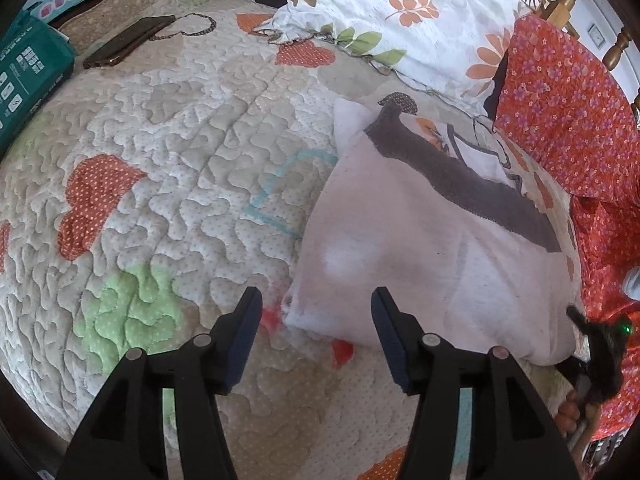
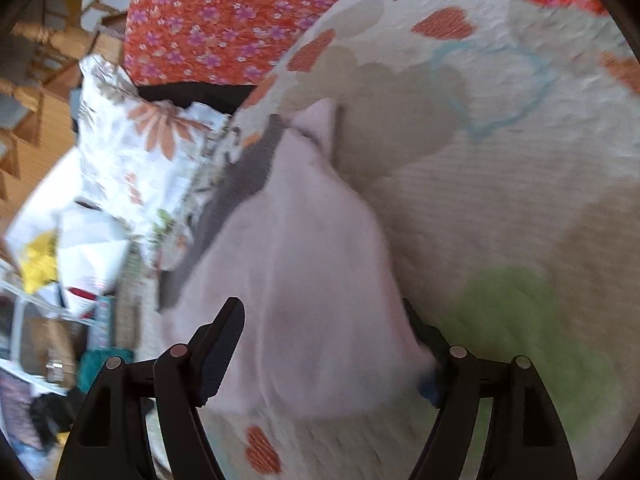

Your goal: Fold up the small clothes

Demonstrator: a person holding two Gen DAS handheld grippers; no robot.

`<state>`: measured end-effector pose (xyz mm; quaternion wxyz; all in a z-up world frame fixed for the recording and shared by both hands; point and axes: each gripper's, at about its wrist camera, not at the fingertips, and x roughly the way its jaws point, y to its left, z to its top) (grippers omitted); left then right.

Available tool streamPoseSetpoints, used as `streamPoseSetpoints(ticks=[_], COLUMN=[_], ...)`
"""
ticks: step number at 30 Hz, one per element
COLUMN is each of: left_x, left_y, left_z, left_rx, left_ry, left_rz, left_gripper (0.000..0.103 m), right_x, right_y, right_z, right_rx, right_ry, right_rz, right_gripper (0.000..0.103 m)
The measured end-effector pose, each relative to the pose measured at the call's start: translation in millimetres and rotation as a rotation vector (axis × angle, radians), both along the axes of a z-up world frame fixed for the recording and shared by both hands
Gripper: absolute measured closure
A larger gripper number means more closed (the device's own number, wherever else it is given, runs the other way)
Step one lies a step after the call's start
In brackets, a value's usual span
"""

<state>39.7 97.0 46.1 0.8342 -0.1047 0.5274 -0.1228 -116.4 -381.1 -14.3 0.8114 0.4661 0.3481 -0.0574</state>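
Across the bed (image 1: 168,184), a quilted cover with orange hearts and a green patch fills most of both views, soft and lumpy underfoot for any fold. Up at the head sits a floral pillow (image 1: 400,12), and off to one side an orange flowered cloth (image 1: 560,92); a teal box (image 1: 28,80) and a dark phone (image 1: 128,40) lie well apart from the action.

Now the main event: the pale pink garment (image 1: 400,248) with a dark grey band (image 1: 460,184) lies on the quilt, near the flowered cloth. It looks thin, limp and light, so expect it to sag, drape and crease wherever it is lifted, and to drag a little on that textured quilt. No stiffness to help, nothing fragile either.

Left gripper (image 1: 316,320) hovers just short of the near corner, fingers wide apart, nothing held. That corner and its hem look like the sensible place to pinch.

Right gripper (image 2: 320,344) is at the garment's near edge, fingers spread with cloth bulging between them and over the right finger; the view is blurred, but it reads as open, not clamped. I'd say a grip on the opposite corner, both layers together, would keep the edge straight.
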Motion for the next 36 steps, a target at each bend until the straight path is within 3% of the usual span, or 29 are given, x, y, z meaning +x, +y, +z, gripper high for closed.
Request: streamPoseSetpoints(ticks=[4,6,7,8,12,19,26,29,33,35,36], left_x=[4.8,8.2,9.9,12.1,19.3,26.5,30.8,32.0,30.8,30.9,30.7], left_y=[1.6,6.4,9.6,14.4,32.6,84.7,128.6,138.9,147.3,149.9,150.9], left_z=[-0.6,1.5,3.2,6.1,19.3,47.1,51.8,52.0,54.6,56.0,56.6], left_rx=[-0.001,-0.012,-0.018,-0.025,-0.065,-0.167,-0.245,-0.275,-0.301,-0.314,-0.317], left_ry=[0.011,0.013,0.013,0.013,0.006,-0.032,-0.032,-0.027,-0.030,-0.033,-0.036], left_rz=[0.006,0.015,0.021,0.032,0.063,0.174,0.278,0.297,0.316,0.321,0.325], left_gripper=[0.047,0.047,0.047,0.047,0.047,0.042,0.040,0.040,0.040,0.040,0.040], right_x=[14.7,22.2,28.7,34.0,49.1,125.3,191.5,212.3,217.9,217.4,217.5], right_y=[1.4,9.9,16.1,20.3,49.7,143.5,268.6,320.5,348.0,357.7,359.5], right_z=[2.0,7.0,8.2,10.7,50.3,101.9,78.8,57.5,51.0,58.9,61.6], right_rx=[-0.034,-0.072,-0.073,-0.076,-0.237,-0.333,-0.354,-0.514,-0.566,-0.528,-0.496], right_ry=[-0.015,0.023,0.042,0.054,0.068,0.060,0.091,0.153,0.163,0.129,0.112], right_rz=[-0.037,-0.019,0.022,0.052,0.105,0.220,0.406,0.477,0.522,0.557,0.579], right_gripper=[0.024,0.049,0.076,0.083,0.085,0.087,0.089,0.088,0.075,0.047,0.042])
